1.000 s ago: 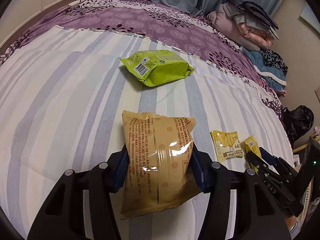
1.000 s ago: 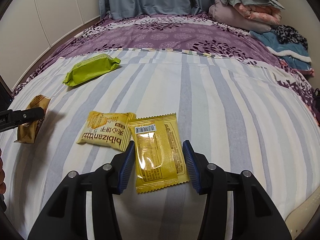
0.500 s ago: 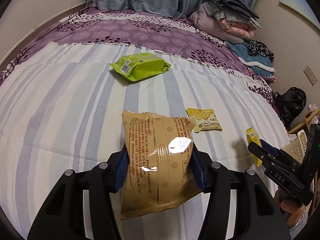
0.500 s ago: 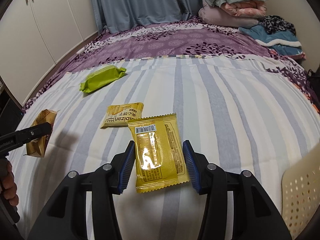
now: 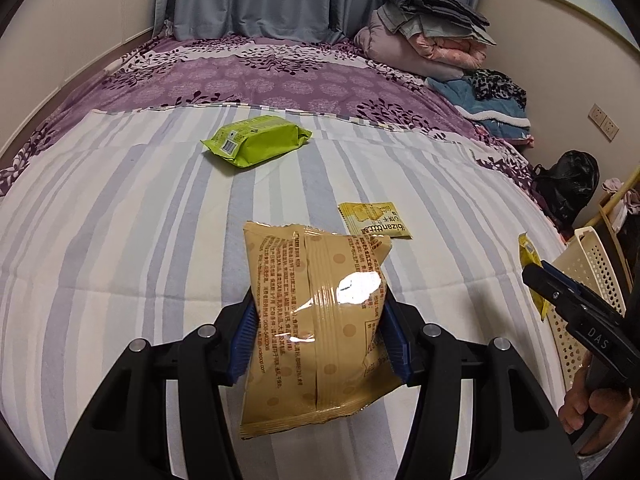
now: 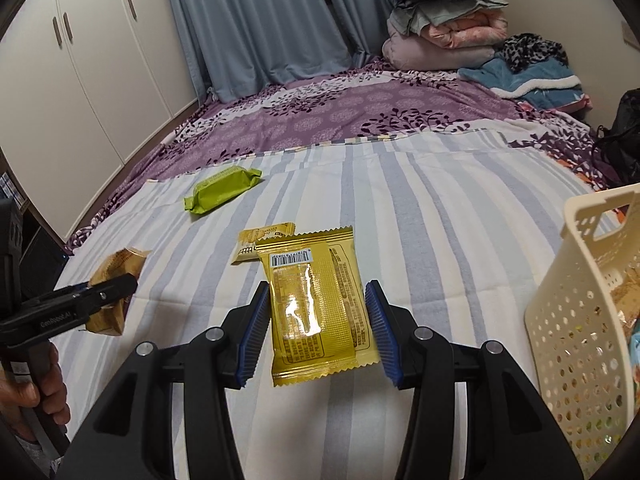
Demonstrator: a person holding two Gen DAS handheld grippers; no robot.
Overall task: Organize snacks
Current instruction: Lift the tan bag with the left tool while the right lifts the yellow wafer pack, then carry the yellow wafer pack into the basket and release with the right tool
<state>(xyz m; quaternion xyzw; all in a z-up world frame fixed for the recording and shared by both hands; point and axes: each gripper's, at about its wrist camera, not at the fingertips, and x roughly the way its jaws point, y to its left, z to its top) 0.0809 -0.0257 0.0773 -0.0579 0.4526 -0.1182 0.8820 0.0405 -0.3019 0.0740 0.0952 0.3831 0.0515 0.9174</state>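
Note:
A tan snack bag (image 5: 316,320) hangs upright above the striped bed sheet (image 5: 120,220), with my left gripper (image 5: 320,340) shut on its sides. My right gripper (image 6: 318,328) is shut on a gold foil packet (image 6: 316,300), also lifted off the bed, beside a cream perforated basket (image 6: 580,320) on its right. A green snack pack (image 5: 256,142) lies further up the bed. A small yellow packet (image 5: 376,222) lies flat on the sheet between the two grippers. In the left wrist view the right gripper (image 5: 536,276) stands at the far right, in front of the basket (image 5: 588,264).
Folded blankets (image 6: 444,28) are piled at the head of the bed on the purple cover (image 6: 360,120). White cupboard doors (image 6: 88,64) line the left wall. A black bag (image 5: 568,184) sits on the floor past the right edge. Snacks show inside the basket.
Both grippers have risen with their packets and moved toward the right edge of the bed. The cream basket has come into view. The small yellow packet stayed on the sheet.

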